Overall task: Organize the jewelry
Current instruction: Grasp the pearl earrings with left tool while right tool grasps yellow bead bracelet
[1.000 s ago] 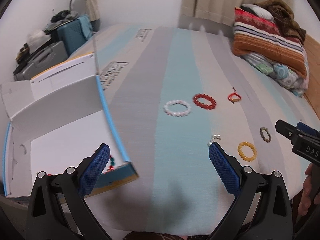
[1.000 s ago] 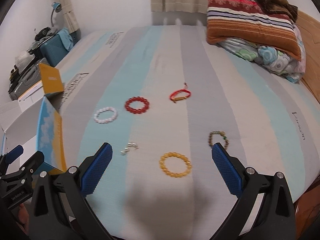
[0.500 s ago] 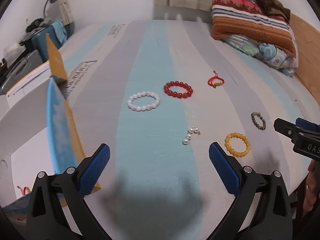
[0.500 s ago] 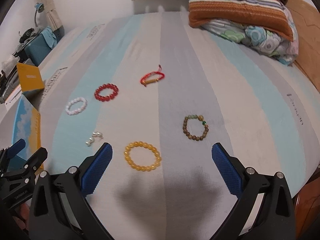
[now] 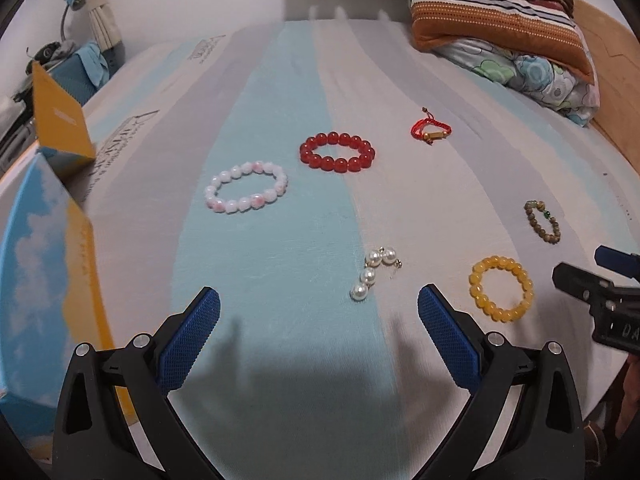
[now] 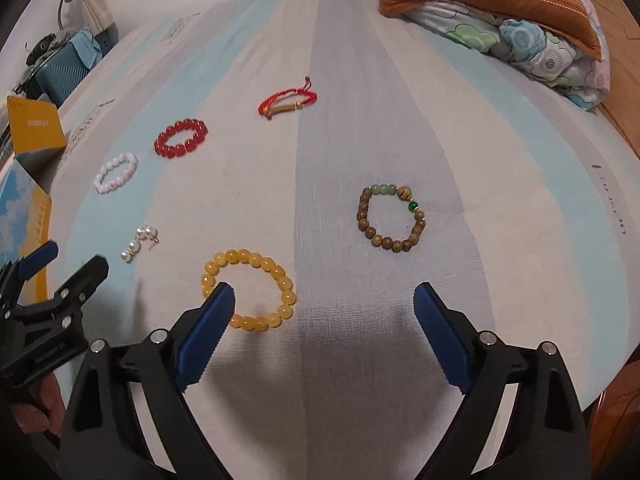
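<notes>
Jewelry lies spread on a striped bed. In the left wrist view: a white-pink bead bracelet (image 5: 245, 192), a red bead bracelet (image 5: 337, 152), a red cord bracelet (image 5: 431, 129), pearl earrings (image 5: 374, 272), a yellow bead bracelet (image 5: 501, 293), a brown bead bracelet (image 5: 543, 221). My left gripper (image 5: 319, 312) is open and empty, just short of the pearls. My right gripper (image 6: 324, 304) is open and empty, its left finger over the yellow bracelet (image 6: 249, 290), the brown bracelet (image 6: 391, 218) ahead. The open blue-and-yellow box (image 5: 44, 248) stands at the left.
Folded blankets and a pillow (image 5: 500, 28) are piled at the bed's far right corner. Suitcases and a lamp (image 5: 72, 64) stand beyond the left edge. The bed's near edge and wooden frame (image 6: 612, 408) run close under the right gripper.
Both grippers swung right, away from the box, and came lower over the jewelry. The left now faces the pearls; the right reaches the yellow bracelet. Both stayed open.
</notes>
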